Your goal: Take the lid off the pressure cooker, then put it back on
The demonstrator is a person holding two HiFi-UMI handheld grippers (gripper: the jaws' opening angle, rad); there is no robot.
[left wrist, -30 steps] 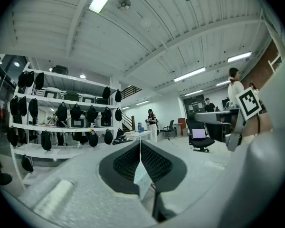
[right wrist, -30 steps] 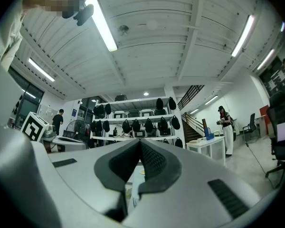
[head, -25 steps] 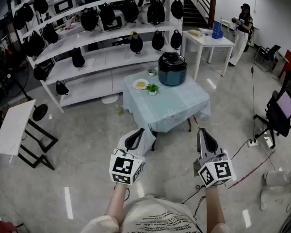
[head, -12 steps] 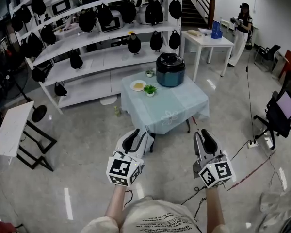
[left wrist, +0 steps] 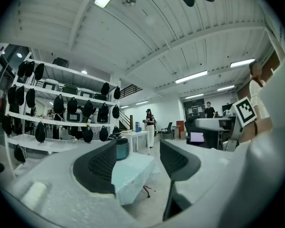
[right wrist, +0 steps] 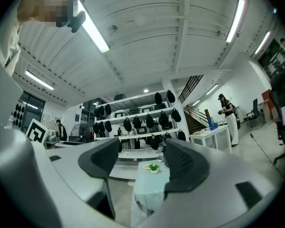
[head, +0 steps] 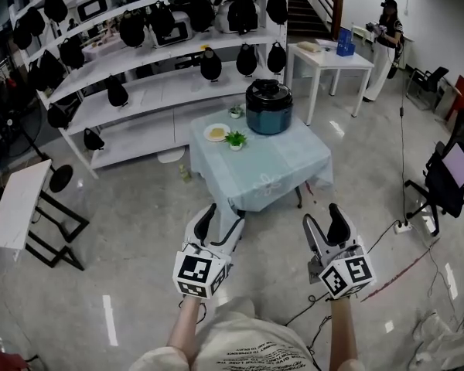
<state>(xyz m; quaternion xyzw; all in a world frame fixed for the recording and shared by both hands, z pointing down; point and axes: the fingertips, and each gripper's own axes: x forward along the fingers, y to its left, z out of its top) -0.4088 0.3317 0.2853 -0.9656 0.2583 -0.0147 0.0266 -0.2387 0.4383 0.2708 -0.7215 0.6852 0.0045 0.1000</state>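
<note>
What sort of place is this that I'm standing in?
Likely an indoor appliance test lab or showroom: long white shelves holding appliances, a pressure cooker on a cloth-covered table, and an office chair nearby.

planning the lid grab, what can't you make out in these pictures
Head view: lid too small to tell whether it is locked; food on the plate too small to name.
Right gripper view: pressure cooker almost all behind a jaw of the right gripper.
Left gripper view: it is partly behind a jaw of the left gripper.
Both pairs of jaws have just been opening, nothing between them.
</note>
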